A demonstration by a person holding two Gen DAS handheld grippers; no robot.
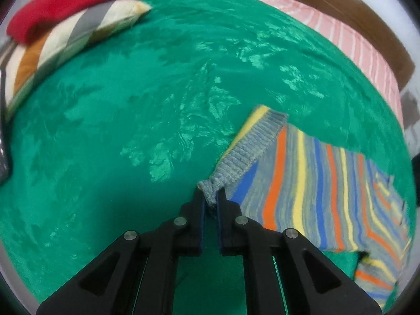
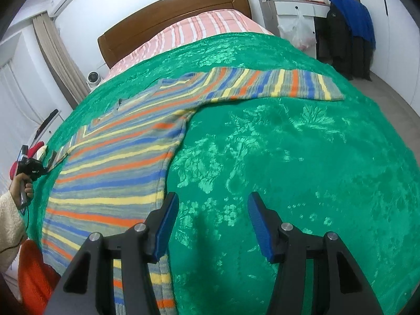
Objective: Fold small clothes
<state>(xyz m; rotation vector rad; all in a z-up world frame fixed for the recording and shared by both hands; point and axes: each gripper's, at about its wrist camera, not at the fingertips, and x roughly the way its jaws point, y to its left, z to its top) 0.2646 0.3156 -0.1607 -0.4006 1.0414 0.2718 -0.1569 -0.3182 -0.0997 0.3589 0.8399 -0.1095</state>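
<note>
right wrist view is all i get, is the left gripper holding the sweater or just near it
Observer: The left gripper is shut on the grey ribbed cuff of the striped sweater's sleeve.
Operator: anything else on the bed on that side
Observer: A striped pillow with a red cloth on top lies at the far edge of the green bedspread.
Operator: and my right gripper
Observer: The right gripper is open over bare bedspread, its left finger beside the sweater's hem.

Both wrist views look low across the green bedspread [image 1: 131, 131], sharing the striped sweater [image 2: 110, 173].
</note>
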